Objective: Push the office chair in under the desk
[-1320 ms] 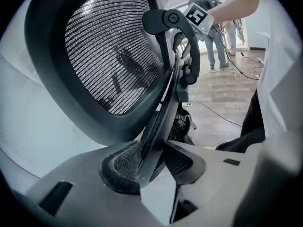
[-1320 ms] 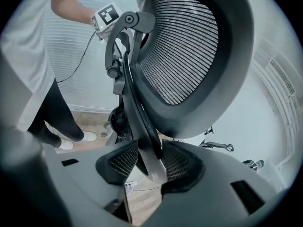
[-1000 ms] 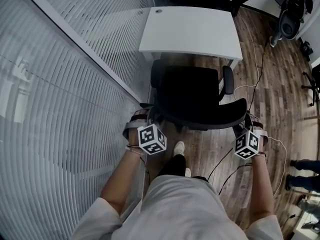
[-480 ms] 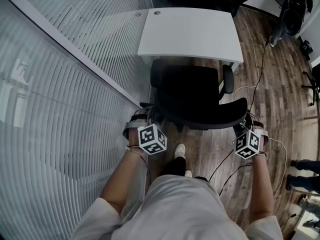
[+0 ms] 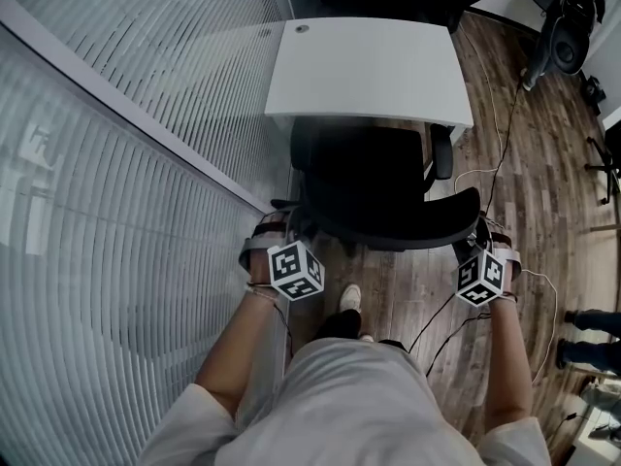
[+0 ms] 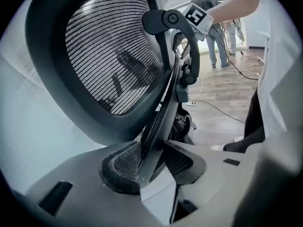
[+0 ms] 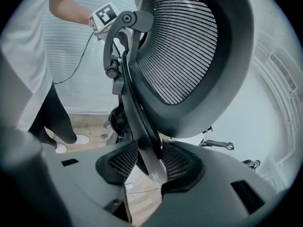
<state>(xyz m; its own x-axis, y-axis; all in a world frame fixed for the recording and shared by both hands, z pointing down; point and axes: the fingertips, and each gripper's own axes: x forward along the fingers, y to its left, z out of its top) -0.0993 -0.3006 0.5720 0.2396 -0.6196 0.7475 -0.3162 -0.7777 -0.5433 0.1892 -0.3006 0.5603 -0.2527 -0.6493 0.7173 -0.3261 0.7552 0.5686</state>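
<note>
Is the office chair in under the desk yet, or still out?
Mostly out. In the head view only the front edge of the office chair meets the desk; seat, armrests and backrest lie short of it.

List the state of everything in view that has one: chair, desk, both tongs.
office chair: upright, front of the seat under the desk's near edge, not fully in.
backrest: out on the person's side, held at both ends.
desk: standing beside the slatted wall, chair partly beneath it.
left tongs: closed on the backrest's edge.
right tongs: closed on the backrest's opposite edge.
</note>
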